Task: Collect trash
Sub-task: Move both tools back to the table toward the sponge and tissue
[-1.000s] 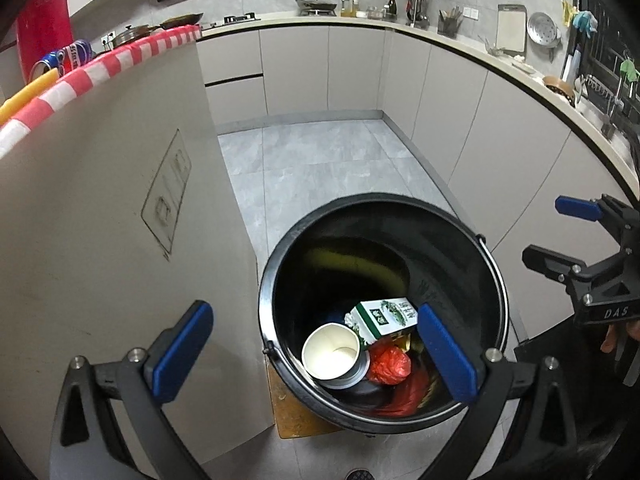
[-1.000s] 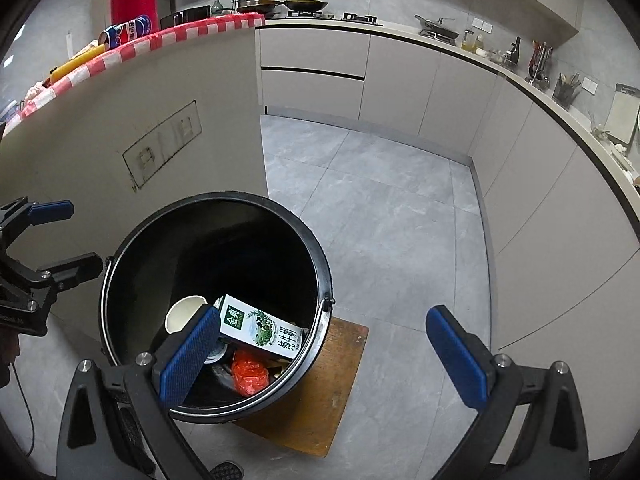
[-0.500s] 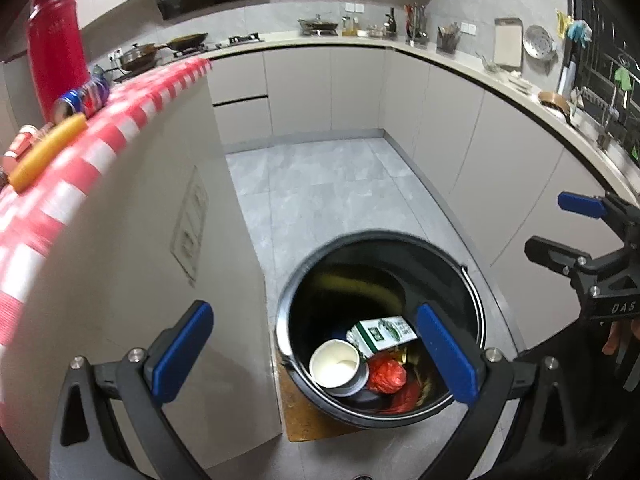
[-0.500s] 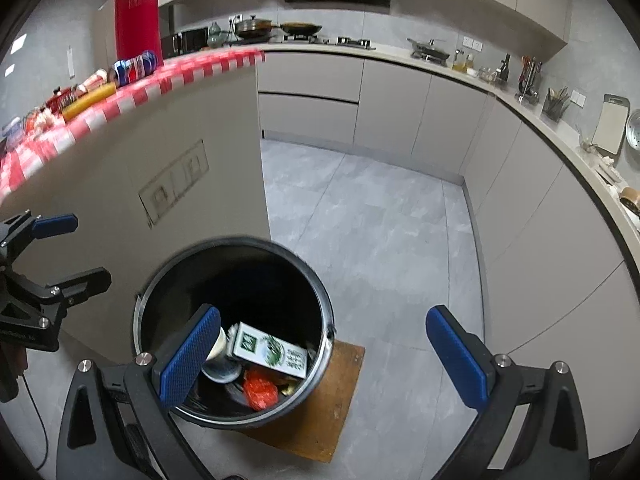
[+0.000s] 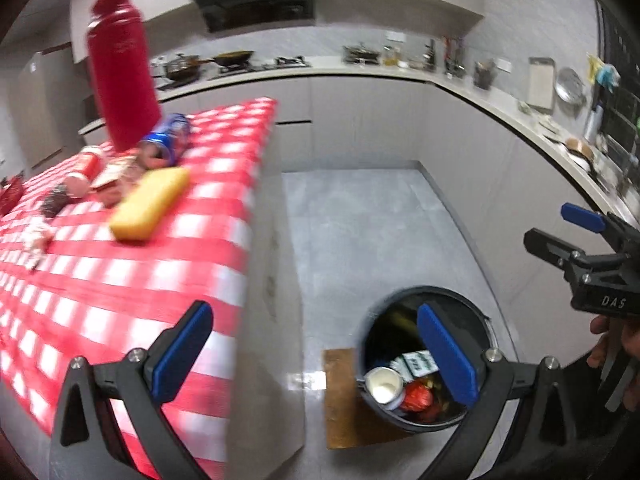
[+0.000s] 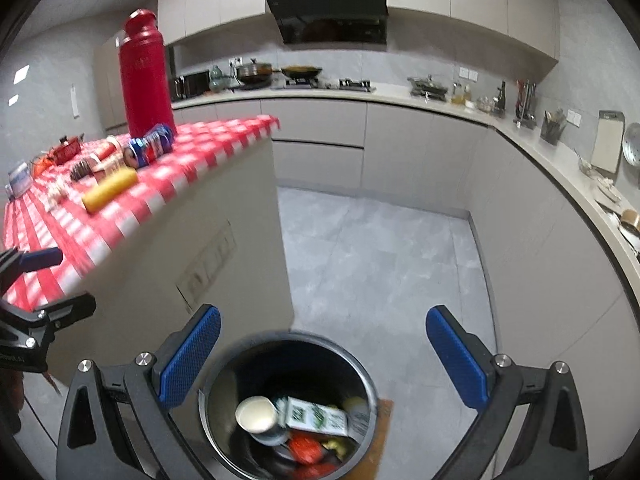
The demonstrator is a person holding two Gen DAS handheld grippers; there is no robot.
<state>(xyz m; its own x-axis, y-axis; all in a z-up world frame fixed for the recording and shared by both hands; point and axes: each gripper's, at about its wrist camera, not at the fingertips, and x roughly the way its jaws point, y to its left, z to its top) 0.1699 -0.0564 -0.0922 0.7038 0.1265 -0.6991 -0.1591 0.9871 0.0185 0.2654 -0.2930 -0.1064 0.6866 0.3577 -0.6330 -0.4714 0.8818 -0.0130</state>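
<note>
Black bin (image 6: pixel 288 408) sits below the right gripper (image 6: pixel 324 356) — both jaws wide, empty; tabletop litter (image 5: pixel 148 204) blurred.

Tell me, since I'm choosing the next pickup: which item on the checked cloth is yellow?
The long yellow block, lying flat nearest the counter's front edge, ahead of the blue can and tall red bottle.

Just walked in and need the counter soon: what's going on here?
A person is collecting trash with a gripper in each hand. The left gripper and right gripper are both open and hold nothing. The black bin on the floor already holds a paper cup, a green carton and red wrappers. A yellow packet, a blue can and more litter lie on the checkered tablecloth.
</note>
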